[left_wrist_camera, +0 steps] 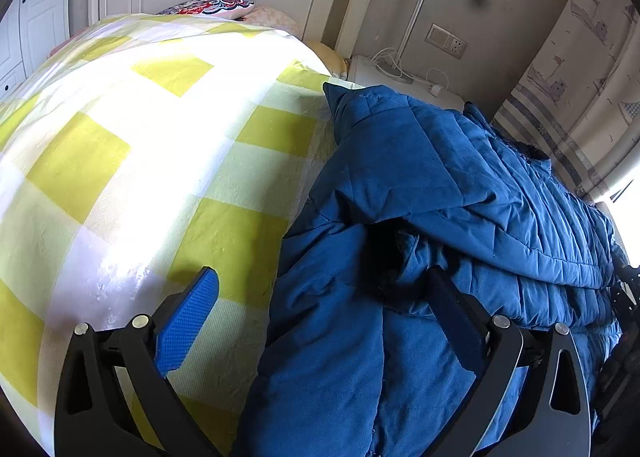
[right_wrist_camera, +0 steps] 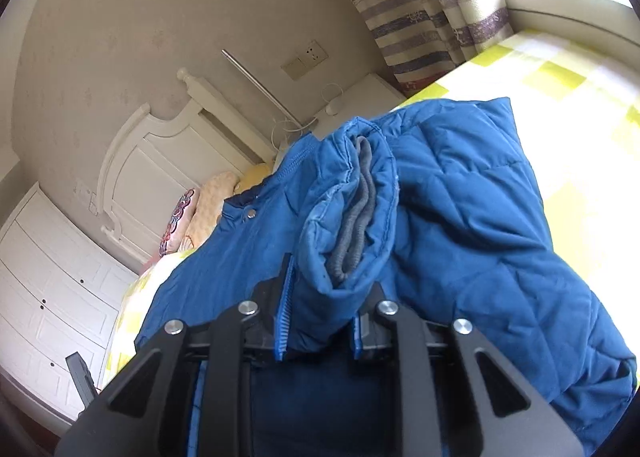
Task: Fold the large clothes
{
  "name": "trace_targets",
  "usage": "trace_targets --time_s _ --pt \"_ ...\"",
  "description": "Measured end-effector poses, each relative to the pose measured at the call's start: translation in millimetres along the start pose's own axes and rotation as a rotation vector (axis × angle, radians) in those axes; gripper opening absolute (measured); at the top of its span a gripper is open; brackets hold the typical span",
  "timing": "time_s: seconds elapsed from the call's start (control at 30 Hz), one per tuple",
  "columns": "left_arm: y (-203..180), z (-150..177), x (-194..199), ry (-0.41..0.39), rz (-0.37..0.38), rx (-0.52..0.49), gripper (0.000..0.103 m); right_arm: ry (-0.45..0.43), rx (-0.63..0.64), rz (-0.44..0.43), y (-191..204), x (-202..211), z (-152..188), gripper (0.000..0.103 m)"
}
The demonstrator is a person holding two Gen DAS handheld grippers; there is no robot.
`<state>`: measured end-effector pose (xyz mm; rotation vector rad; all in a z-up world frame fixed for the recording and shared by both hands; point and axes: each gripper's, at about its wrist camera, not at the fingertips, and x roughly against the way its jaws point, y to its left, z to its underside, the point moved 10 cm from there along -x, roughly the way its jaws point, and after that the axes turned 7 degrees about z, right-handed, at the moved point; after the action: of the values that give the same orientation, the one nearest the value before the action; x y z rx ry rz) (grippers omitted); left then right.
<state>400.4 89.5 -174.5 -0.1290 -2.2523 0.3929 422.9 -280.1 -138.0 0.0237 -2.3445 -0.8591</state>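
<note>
Jacket [right_wrist_camera: 460, 217]: soft, puffy, bulky; slumps.
Hold: sleeve cuff [right_wrist_camera: 348, 217].
Right gripper [right_wrist_camera: 320, 321]: jaws pinching cuff.
Left gripper [left_wrist_camera: 324, 297]: jaws spread.

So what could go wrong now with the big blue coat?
The right claw pinches only the sleeve cuff of the blue coat, so that puffy, slick-looking fabric might slip out when pulled. The left claw is open and grips nothing, so the rest of the coat could drag and bunch up. The coat lies near the edge of the checked bedspread, so it might slide off the bed.
</note>
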Motion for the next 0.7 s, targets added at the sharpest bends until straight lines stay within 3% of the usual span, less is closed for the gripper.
trace_targets --time_s 0.1,0.37,0.43,0.5,0.53,0.6,0.7 --pt "0 0 0 0.0 -0.001 0.0 0.098 -0.041 -0.01 -0.077 3 11 -5 0.022" --pt "2 0 0 -0.002 0.003 0.003 0.098 -0.006 -0.062 0.017 -12 -4 -6 0.024" --pt "2 0 0 -0.001 0.001 0.002 0.098 -0.103 -0.07 0.044 -16 13 -14 0.034" --pt "1 0 0 0.0 -0.001 0.001 0.098 -0.271 -0.053 0.187 -21 48 -29 0.055" --pt "1 0 0 0.001 -0.003 0.0 0.098 -0.334 -0.023 0.228 -16 63 -34 0.063" --pt "0 0 -1 0.004 -0.009 -0.004 0.098 -0.423 0.143 0.191 27 83 -44 0.063" --pt "-1 1 0 0.004 -0.01 -0.003 0.098 -0.342 0.405 0.224 86 62 -40 0.063"
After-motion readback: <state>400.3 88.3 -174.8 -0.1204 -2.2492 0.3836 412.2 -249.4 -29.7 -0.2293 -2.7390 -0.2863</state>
